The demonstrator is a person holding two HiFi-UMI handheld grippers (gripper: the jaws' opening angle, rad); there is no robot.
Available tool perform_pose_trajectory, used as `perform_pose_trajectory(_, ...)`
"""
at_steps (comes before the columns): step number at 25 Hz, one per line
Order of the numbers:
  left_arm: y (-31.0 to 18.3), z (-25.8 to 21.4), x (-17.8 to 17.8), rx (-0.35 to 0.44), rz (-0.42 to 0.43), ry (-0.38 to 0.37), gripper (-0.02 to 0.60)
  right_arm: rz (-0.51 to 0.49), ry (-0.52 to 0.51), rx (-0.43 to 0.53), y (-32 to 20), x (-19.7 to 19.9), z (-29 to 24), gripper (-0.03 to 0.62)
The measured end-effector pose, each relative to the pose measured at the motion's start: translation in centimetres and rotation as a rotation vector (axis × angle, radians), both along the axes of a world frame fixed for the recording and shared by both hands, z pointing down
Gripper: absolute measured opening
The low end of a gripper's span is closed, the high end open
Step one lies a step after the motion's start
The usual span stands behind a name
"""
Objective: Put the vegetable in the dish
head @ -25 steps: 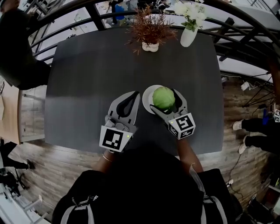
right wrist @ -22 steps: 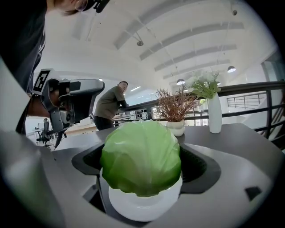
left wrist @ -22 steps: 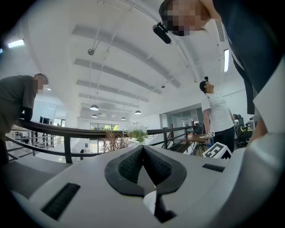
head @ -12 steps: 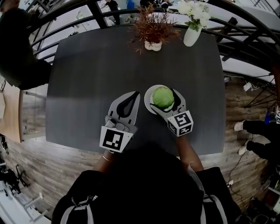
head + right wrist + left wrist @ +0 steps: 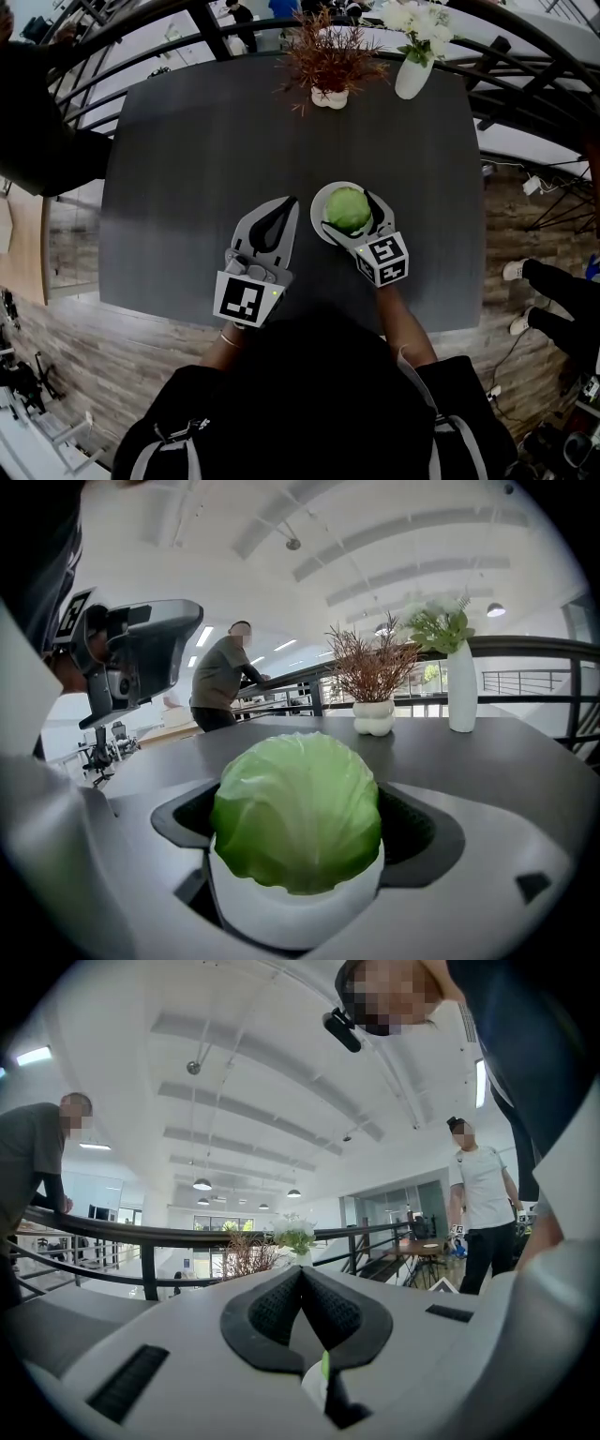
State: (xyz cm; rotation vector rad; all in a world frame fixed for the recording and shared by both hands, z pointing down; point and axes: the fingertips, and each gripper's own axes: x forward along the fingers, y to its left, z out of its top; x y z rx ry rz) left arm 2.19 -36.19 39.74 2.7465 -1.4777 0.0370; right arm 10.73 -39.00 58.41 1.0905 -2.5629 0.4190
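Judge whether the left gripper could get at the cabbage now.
Probably not cleanly. The cabbage sits in the dish with the right gripper closed on both its sides, leaving only the top free. The left gripper lies beside the dish with its jaws shut, so it would have to open first.

One cabbage (image 5: 348, 212), one dish (image 5: 316, 201), one table (image 5: 187, 141), two vases (image 5: 328, 97) (image 5: 408, 77), two claws (image 5: 292, 201) (image 5: 349, 199).

My left gripper (image 5: 290, 202) lies with fingers (image 5: 270, 1312) pressed together. My right gripper (image 5: 350, 206) clasps the cabbage (image 5: 295, 808).
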Motion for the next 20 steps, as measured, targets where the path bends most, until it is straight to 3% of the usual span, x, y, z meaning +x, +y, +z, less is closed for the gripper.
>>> perform_pose_trajectory(20, 0.1, 0.1, -0.3, 0.004, -0.008, 0.004, 0.003, -0.051, 0.145, -0.011, -0.2, -0.5, 2.1, 0.489)
